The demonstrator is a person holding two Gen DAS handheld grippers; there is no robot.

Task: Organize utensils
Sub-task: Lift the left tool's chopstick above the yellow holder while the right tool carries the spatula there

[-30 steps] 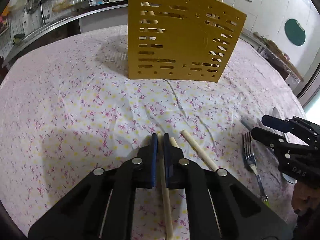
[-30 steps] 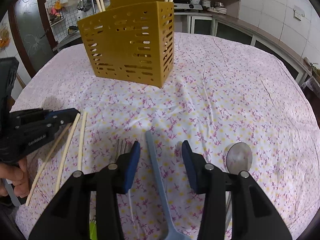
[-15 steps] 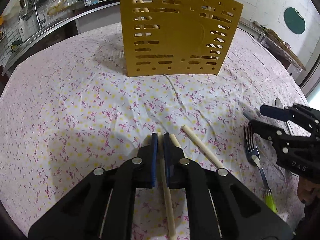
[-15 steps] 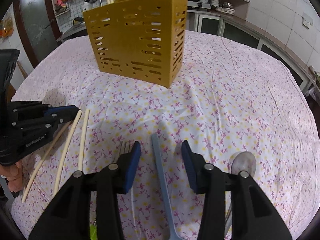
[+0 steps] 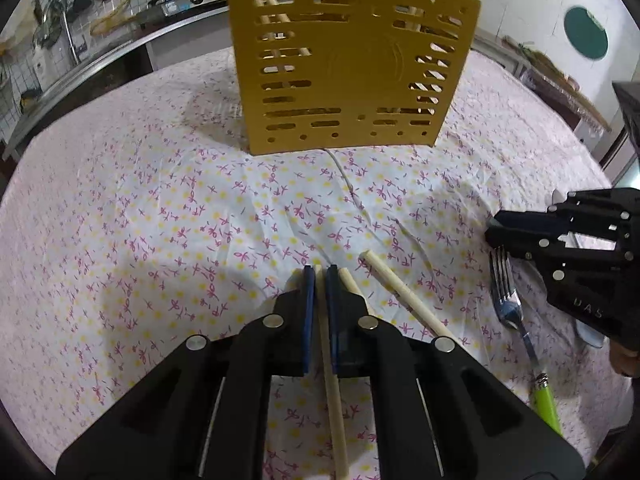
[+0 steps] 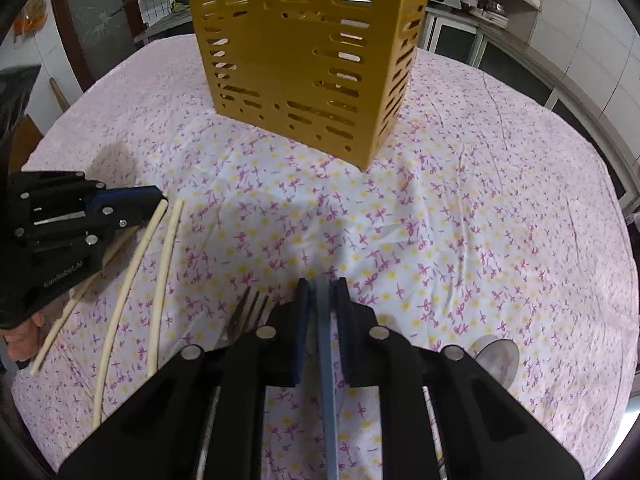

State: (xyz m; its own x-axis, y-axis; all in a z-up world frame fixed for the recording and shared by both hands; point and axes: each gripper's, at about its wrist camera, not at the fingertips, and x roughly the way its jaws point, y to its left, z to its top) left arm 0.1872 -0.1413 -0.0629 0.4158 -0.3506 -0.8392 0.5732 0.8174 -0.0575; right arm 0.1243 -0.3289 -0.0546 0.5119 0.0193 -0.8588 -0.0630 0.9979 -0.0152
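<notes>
Surface: I see a floral tablecloth [image 5: 160, 220] with the yellow holder [image 5: 348, 68] standing ahead.
Nearby: two loose chopsticks [image 6: 160, 280], a fork [image 6: 246, 310], a spoon [image 6: 496, 360].
Left gripper [image 5: 320, 276]: clamped on a chopstick [image 5: 334, 392].
Right gripper [image 6: 322, 286]: my jaws have just been closing, now pinching the blue handle [image 6: 328, 380].

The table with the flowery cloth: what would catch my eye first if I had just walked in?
Probably the tall yellow slotted holder at the far side of the flowered tablecloth, chopsticks poking out of its top. Near the cameras, the left gripper is shut on a pale chopstick, and the right gripper, jaws just closed, pinches a blue handle, with a fork lying beside it.
</notes>
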